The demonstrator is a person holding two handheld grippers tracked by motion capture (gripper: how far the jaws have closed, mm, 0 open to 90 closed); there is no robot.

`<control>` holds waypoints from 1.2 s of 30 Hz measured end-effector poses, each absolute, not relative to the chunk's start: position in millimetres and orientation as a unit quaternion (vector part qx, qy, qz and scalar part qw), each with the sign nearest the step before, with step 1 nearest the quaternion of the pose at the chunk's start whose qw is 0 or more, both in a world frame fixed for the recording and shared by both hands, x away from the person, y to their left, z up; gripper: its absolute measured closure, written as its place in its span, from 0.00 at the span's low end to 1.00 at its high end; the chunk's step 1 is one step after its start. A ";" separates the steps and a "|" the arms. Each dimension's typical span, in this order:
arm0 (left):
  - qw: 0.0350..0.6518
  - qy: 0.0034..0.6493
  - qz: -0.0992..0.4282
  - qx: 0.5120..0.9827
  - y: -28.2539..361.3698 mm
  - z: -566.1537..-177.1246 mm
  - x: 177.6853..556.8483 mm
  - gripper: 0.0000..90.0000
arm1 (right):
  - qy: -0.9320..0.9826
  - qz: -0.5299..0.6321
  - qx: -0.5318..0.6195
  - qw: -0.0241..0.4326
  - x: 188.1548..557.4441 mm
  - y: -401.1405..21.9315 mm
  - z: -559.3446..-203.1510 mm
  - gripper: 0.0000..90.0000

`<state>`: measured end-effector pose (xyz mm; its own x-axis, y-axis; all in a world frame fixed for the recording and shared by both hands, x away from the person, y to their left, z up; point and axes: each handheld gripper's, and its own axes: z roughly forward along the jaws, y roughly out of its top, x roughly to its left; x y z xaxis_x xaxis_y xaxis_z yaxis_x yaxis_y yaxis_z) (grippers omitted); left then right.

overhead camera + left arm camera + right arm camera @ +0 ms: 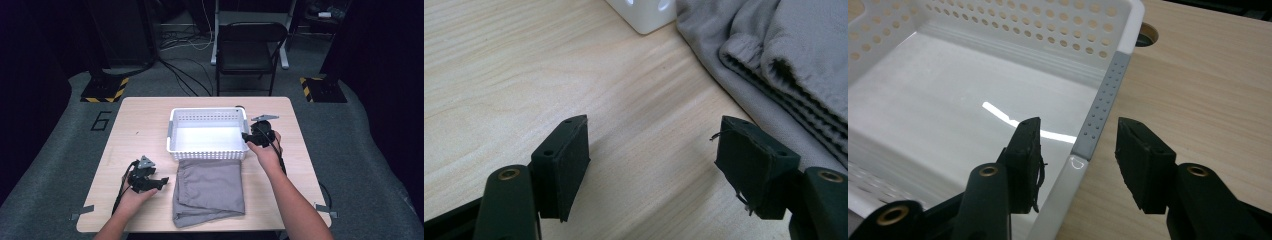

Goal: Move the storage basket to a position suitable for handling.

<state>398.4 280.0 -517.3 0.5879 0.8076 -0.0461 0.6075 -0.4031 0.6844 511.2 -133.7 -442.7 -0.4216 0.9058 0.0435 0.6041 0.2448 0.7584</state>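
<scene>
Right gripper [1075,145] wide open astride the grey-handled rim of the empty white perforated basket [172,131], left gripper [651,167] open and empty beside the folded grey trousers [210,191] touching the basket's near wall: risks dragging them.

In the high view, the person's forearms run off the bottom edge, and the right hand [265,150] covers most of the right claw [248,138], so its jaw gap is too small to judge there. In the left claw view, the grey cloth [784,55] is cut by the top and right edges, and only a corner of the white basket [644,15] shows at top centre. In the right claw view, the basket's [1108,95] left part runs off frame
</scene>
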 end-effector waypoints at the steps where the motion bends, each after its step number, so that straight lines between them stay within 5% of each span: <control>1: 0.336 0.428 0.144 0.826 280.3 -516.4 398.1 0.32 | 0.762 0.361 0.494 0.210 510.0 -134.6 -441.6 0.58; 15: 0.362 0.428 0.143 0.816 271.5 -513.2 391.1 0.34 | 0.777 0.369 0.458 0.224 466.6 -146.3 -421.2 0.54; 36: 0.375 0.418 0.132 0.817 257.2 -501.9 379.4 0.34 | 0.774 0.399 0.428 0.244 386.4 -148.5 -438.2 0.53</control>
